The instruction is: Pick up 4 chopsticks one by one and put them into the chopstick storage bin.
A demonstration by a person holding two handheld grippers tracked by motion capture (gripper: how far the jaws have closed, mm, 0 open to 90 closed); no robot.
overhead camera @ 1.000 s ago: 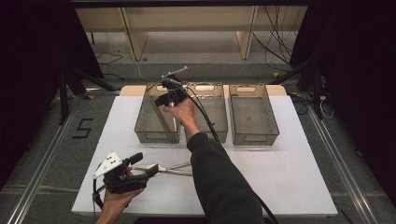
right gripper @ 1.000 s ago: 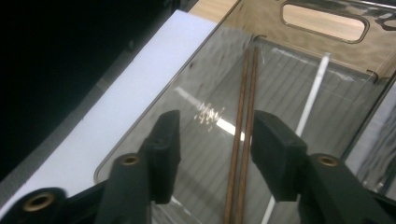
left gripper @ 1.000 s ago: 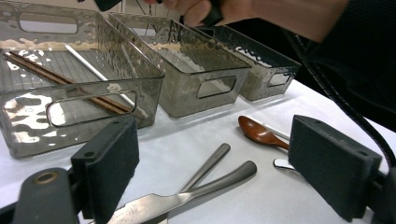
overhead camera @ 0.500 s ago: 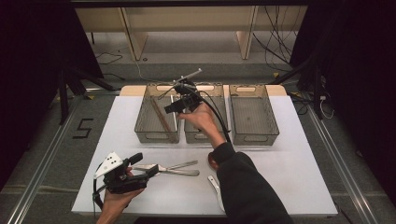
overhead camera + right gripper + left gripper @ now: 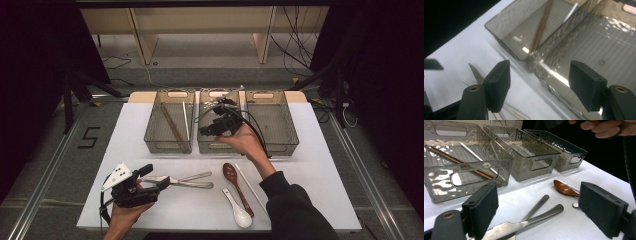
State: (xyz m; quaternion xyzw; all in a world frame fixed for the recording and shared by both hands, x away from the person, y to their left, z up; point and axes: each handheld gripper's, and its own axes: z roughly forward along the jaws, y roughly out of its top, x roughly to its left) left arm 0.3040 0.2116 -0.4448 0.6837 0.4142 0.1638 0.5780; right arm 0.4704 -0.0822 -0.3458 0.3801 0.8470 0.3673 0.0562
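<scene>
My right gripper (image 5: 206, 131) hovers over the front of the middle clear bin (image 5: 210, 148). Its jaws have just been opening and stand open with nothing between them (image 5: 540, 72). The left bin (image 5: 150, 136) holds brown chopsticks (image 5: 172, 125) and a white chopstick (image 5: 185, 119). My left gripper (image 5: 157, 176) rests at the table's front left, open. A metal knife (image 5: 506, 228) lies between its jaws, and the pads are clear of it. Two metal handles (image 5: 196, 176) lie beside the knife.
A brown wooden spoon (image 5: 231, 173), a white ceramic spoon (image 5: 239, 212) and a white chopstick (image 5: 250, 187) lie on the white table in front of the bins. The right bin (image 5: 296, 136) stands beside the middle one. Dark floor surrounds the table.
My right hand has moved right, from over the left bin to over the middle bin, and its jaws have widened. The left gripper has stayed put.
</scene>
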